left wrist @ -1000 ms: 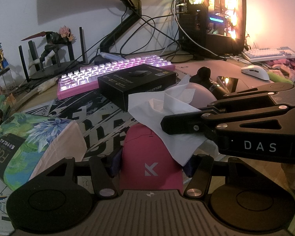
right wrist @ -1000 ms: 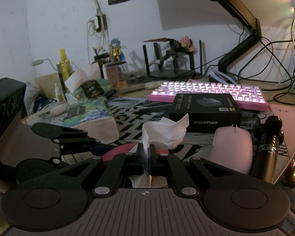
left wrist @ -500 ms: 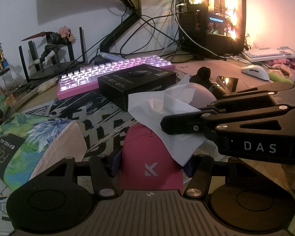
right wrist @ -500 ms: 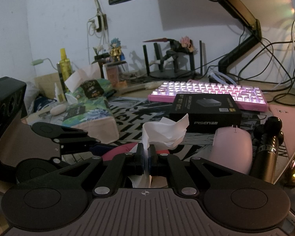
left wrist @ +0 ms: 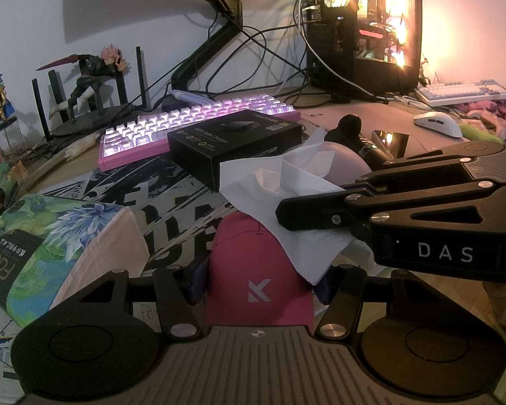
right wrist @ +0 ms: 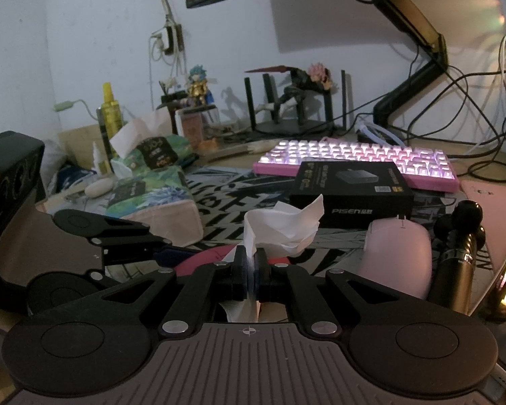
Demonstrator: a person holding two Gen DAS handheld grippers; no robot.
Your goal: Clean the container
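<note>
My left gripper (left wrist: 258,280) is shut on a hot-pink mouse-shaped case (left wrist: 256,270) with a grey K logo, held low over the desk mat. My right gripper (right wrist: 251,263) is shut on a crumpled white tissue (right wrist: 280,229). In the left wrist view the right gripper (left wrist: 286,211) comes in from the right and holds the tissue (left wrist: 280,195) over the pink case's front right part. In the right wrist view the left gripper (right wrist: 172,253) sits at the left with a sliver of the pink case (right wrist: 202,260) below the tissue.
A black charger box (left wrist: 232,141) and a lit pink keyboard (left wrist: 192,125) lie beyond. A pale pink mouse (right wrist: 398,256) and a black handle (right wrist: 462,246) are at the right. Tissue packs (left wrist: 50,246) sit at the left. A PC tower (left wrist: 364,27) stands at the back.
</note>
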